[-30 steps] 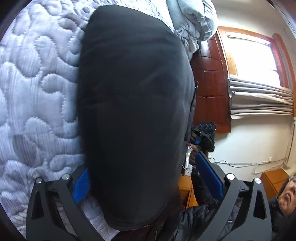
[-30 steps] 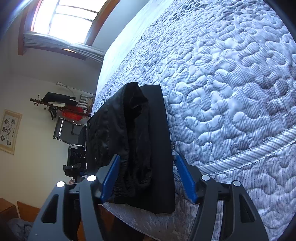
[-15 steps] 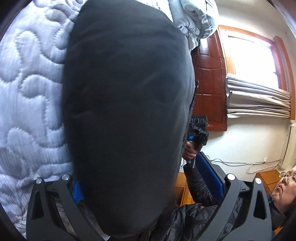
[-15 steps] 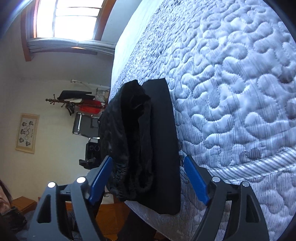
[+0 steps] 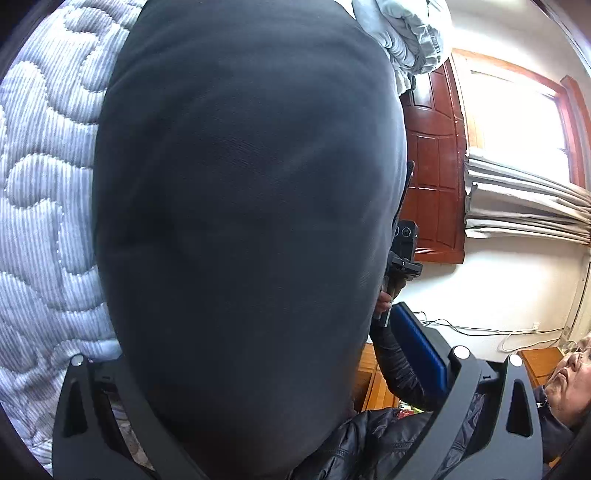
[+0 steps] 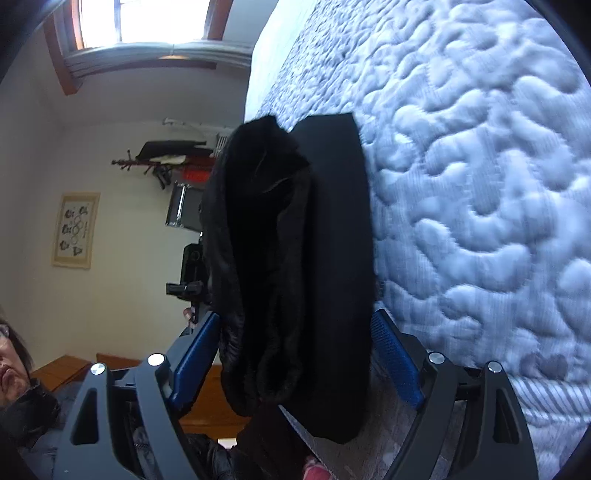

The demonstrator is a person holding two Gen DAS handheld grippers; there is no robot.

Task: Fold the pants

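Left hand-held gripper (image 5: 258, 373) fills the bottom of the left wrist view, its dark arms spread far apart with the black pants (image 5: 243, 229) between them; the cloth hides the left-side pad, only the blue right-side pad shows clear of the fabric, so I cannot tell whether the pads press on it. The pants bulge over most of the middle of the frame, lying on the quilted bed (image 5: 40, 221) that shows along the left edge. At upper right hang a bunched pale duvet (image 5: 406, 33), a red-brown wooden door (image 5: 432, 166) and a bright window with grey curtains (image 5: 524, 199). In the right wrist view the right hand-held gripper (image 6: 295, 350) stands wide, its jaws having just been opening, and both blue pads sit just beside the folded pants (image 6: 295, 258) without pressing them. The pants lie as a thick dark bundle at the bed's edge in the centre of the frame, the quilted bed (image 6: 480, 184) filling the right half. At left are a framed picture (image 6: 75, 229) and a coat rack (image 6: 162, 158) against the wall.
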